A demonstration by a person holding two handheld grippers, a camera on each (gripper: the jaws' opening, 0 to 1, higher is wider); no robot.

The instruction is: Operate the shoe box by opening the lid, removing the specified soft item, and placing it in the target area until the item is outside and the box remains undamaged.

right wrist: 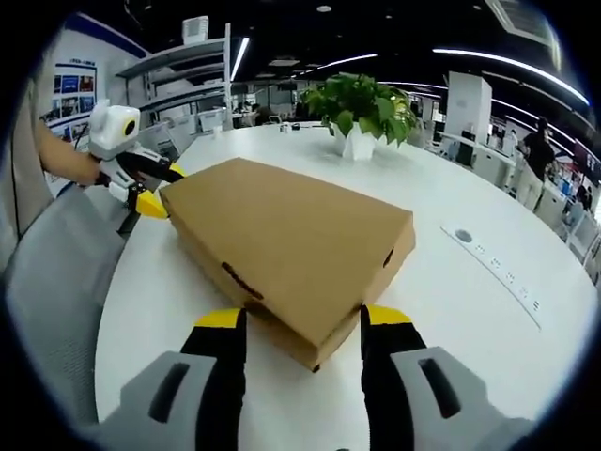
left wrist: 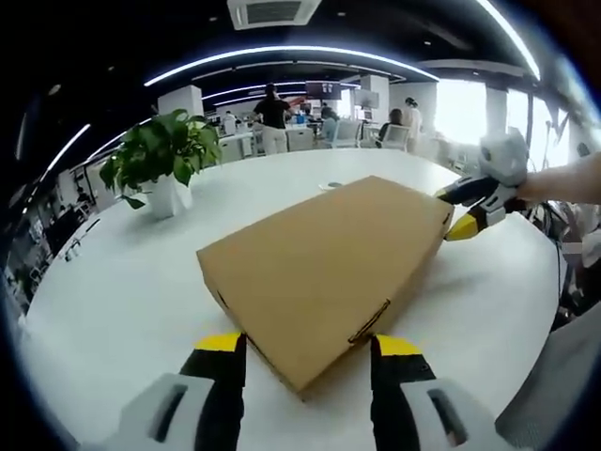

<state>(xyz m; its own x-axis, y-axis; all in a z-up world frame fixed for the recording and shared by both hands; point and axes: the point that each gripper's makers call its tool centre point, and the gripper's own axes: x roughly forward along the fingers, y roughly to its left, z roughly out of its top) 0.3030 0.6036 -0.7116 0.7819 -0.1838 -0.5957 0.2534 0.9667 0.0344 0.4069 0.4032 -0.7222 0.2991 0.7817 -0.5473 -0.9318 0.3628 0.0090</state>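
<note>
A flat brown cardboard shoe box (left wrist: 324, 272) lies on the white table (left wrist: 122, 301) with its lid down. My left gripper (left wrist: 308, 344) is open, its yellow-tipped jaws standing on either side of the box's near corner. At the opposite corner the right gripper (left wrist: 457, 210) comes in from the right, held by a person's hand. In the right gripper view the same box (right wrist: 282, 244) points a corner at me. My right gripper (right wrist: 302, 319) is open astride that corner. The left gripper (right wrist: 155, 188) sits at the far left corner. Whatever is inside the box is hidden.
A potted green plant (left wrist: 164, 155) stands on the table behind the box, also seen as the plant (right wrist: 362, 108). A grey chair (right wrist: 56, 272) sits at the table's edge. A socket strip (right wrist: 498, 268) is set into the table. People stand at desks far back.
</note>
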